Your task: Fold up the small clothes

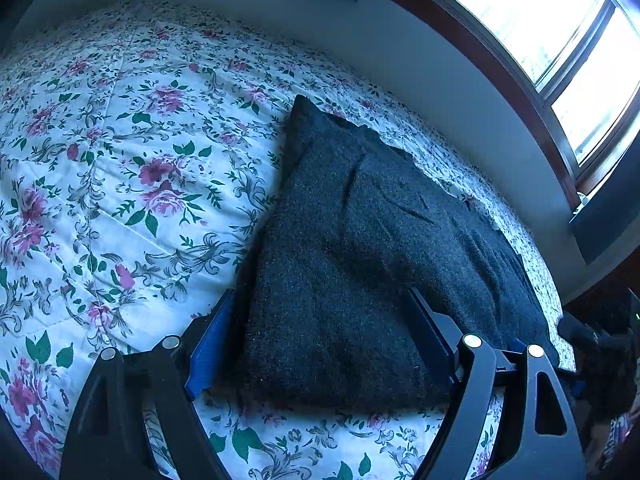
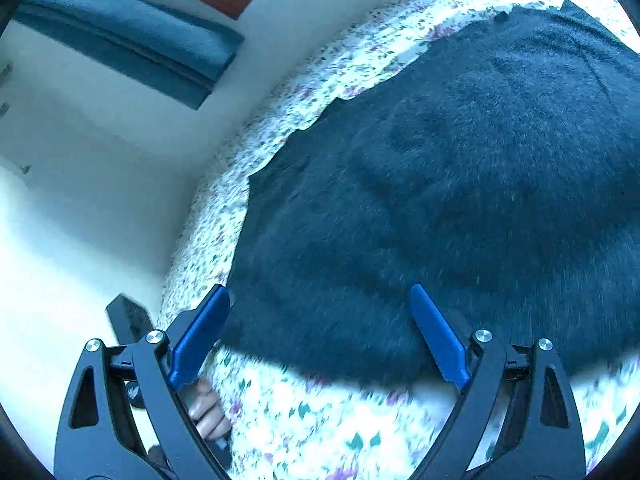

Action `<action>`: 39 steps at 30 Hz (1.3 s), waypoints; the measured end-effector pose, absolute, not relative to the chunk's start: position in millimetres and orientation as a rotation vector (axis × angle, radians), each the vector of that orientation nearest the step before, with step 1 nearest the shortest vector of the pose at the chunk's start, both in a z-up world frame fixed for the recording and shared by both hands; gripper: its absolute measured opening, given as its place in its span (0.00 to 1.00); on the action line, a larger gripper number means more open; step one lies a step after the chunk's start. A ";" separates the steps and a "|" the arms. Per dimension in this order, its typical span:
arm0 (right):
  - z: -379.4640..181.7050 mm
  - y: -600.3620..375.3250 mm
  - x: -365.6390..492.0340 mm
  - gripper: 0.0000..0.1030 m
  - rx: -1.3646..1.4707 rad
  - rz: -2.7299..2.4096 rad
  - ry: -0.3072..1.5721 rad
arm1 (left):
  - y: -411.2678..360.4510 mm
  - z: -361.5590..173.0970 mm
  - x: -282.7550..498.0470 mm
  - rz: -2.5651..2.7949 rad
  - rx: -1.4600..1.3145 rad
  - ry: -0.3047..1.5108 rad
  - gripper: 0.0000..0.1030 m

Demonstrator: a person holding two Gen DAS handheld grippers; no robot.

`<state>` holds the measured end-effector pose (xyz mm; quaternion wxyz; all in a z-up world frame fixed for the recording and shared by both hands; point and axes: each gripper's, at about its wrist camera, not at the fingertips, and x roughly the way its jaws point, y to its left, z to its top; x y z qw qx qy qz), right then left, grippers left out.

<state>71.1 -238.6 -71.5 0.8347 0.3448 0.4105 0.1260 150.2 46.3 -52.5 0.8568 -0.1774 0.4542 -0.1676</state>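
Observation:
A dark fuzzy knit garment [image 1: 360, 248] lies spread on a floral bedspread [image 1: 120, 160]. My left gripper [image 1: 320, 304] is open, its blue-padded fingers [image 1: 212, 340] straddling the garment's near corner, close above the bed. In the right wrist view the same garment [image 2: 460, 180] fills most of the frame on the bedspread [image 2: 320, 420]. My right gripper [image 2: 320, 300] is open and empty, its fingers [image 2: 438, 336] wide apart over the garment's near edge. Neither gripper holds cloth.
The bed runs along a white wall [image 1: 420, 64] under a wood-framed window [image 1: 560, 40]. The right wrist view shows the bed's edge with floor [image 2: 80, 220] beside it, a teal cushion [image 2: 128, 40] by the wall, and a hand [image 2: 208, 412] low down.

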 end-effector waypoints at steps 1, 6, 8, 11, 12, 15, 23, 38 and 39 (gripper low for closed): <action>-71.1 -236.6 66.1 0.89 0.725 0.272 0.868 | 46.0 -53.2 150.6 -0.352 -0.373 0.956 0.78; -92.7 -232.4 55.7 0.89 0.725 0.276 0.912 | 45.6 -53.0 151.3 -0.350 -0.370 0.957 0.78; -97.1 -234.1 54.4 0.89 0.732 0.285 0.889 | 45.7 -53.8 152.5 -0.350 -0.369 0.961 0.79; -94.8 -231.7 51.7 0.89 0.699 0.292 0.877 | 46.1 -52.5 152.9 -0.352 -0.366 0.955 0.79; -95.6 -231.1 50.5 0.89 0.686 0.296 0.870 | 47.2 -52.5 153.2 -0.355 -0.369 0.960 0.79; -95.5 -226.9 46.9 0.89 0.639 0.303 0.846 | 65.6 -46.0 151.9 -0.363 -0.441 0.960 0.79; -97.6 -225.8 50.5 0.90 0.627 0.313 0.831 | 95.6 -62.7 209.5 -0.434 -0.572 1.055 0.78; -95.3 -224.9 47.7 0.91 0.630 0.319 0.819 | 33.7 -68.8 275.8 -0.649 -0.435 1.145 0.69; -95.7 -224.5 48.0 0.91 0.630 0.318 0.820 | 28.8 -69.1 275.6 -0.639 -0.406 1.138 0.69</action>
